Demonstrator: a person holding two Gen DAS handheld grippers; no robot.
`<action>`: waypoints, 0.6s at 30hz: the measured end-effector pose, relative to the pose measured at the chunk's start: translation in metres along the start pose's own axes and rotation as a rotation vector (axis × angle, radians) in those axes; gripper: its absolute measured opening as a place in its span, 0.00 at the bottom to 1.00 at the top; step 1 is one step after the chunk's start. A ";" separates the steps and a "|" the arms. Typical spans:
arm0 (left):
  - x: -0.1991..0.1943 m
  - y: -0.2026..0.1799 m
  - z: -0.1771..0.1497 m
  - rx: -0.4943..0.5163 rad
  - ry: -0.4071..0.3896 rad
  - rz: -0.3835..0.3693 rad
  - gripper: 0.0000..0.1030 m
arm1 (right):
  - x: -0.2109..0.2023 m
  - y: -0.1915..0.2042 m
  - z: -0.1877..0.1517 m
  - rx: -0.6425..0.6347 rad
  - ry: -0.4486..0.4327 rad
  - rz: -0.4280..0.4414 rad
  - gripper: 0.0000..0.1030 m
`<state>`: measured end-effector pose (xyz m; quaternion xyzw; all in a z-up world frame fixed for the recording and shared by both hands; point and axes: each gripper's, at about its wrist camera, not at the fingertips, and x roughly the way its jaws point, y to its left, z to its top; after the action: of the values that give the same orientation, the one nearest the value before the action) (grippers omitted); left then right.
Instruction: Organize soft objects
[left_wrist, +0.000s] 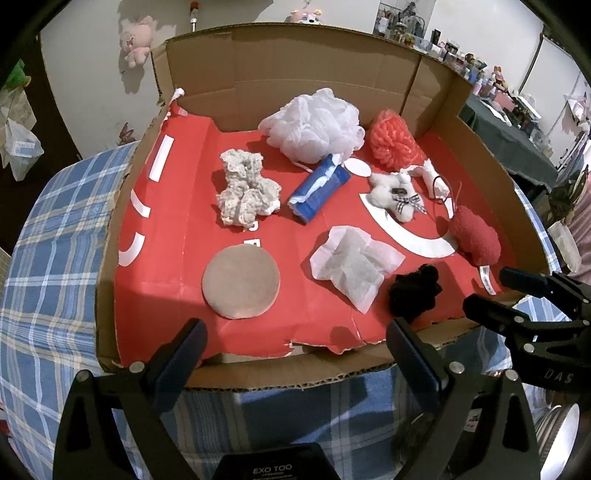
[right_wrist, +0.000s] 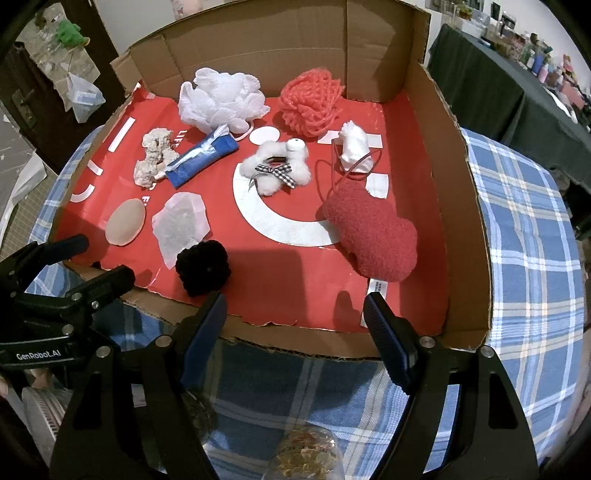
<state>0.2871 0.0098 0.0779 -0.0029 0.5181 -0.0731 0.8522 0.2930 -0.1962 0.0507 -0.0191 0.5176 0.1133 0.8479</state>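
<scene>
Soft objects lie scattered over the red-printed floor of a shallow open cardboard box (left_wrist: 436, 99) that sits on a blue plaid tablecloth (left_wrist: 48, 236). At the back stand a white mesh bath pouf (left_wrist: 314, 123) and, just beside it to the right, a coral-red mesh bath pouf (left_wrist: 393, 138). In front of the white pouf a blue plastic tissue pack (left_wrist: 319, 188) lies tilted, with a cream crocheted scrunchie (left_wrist: 245, 190) to its left. Right of the pack rests a white fluffy hair clip with a checked bow (left_wrist: 397, 194), and beyond it a small white crumpled piece (left_wrist: 436, 181) with a thin dark cord looped around it. A red fuzzy bean-shaped plush (left_wrist: 476, 238) lies near the right wall. Nearer the front edge sit a flat round beige pad (left_wrist: 240, 282), a crumpled white paper sachet (left_wrist: 354, 266) and a black fuzzy scrunchie (left_wrist: 413, 290), each apart from the others.

The left gripper (left_wrist: 295, 343) hovers over the box's torn front edge, fingers spread wide and holding nothing. The right gripper (right_wrist: 295, 314) hangs beside it on the right, likewise spread and empty, its left finger (right_wrist: 207, 321) close to the black scrunchie but not clearly touching it.
</scene>
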 end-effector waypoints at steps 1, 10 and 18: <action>0.000 0.000 0.000 -0.003 0.000 -0.002 0.96 | 0.000 0.000 0.000 0.000 0.000 -0.001 0.74; 0.000 0.003 0.000 -0.018 0.000 -0.010 0.96 | 0.000 0.000 -0.001 0.003 -0.002 0.003 0.74; 0.000 0.003 0.000 -0.016 -0.002 -0.010 0.96 | 0.000 0.000 -0.001 0.004 -0.004 0.005 0.74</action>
<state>0.2877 0.0132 0.0775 -0.0125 0.5176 -0.0730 0.8524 0.2922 -0.1964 0.0502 -0.0159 0.5162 0.1145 0.8486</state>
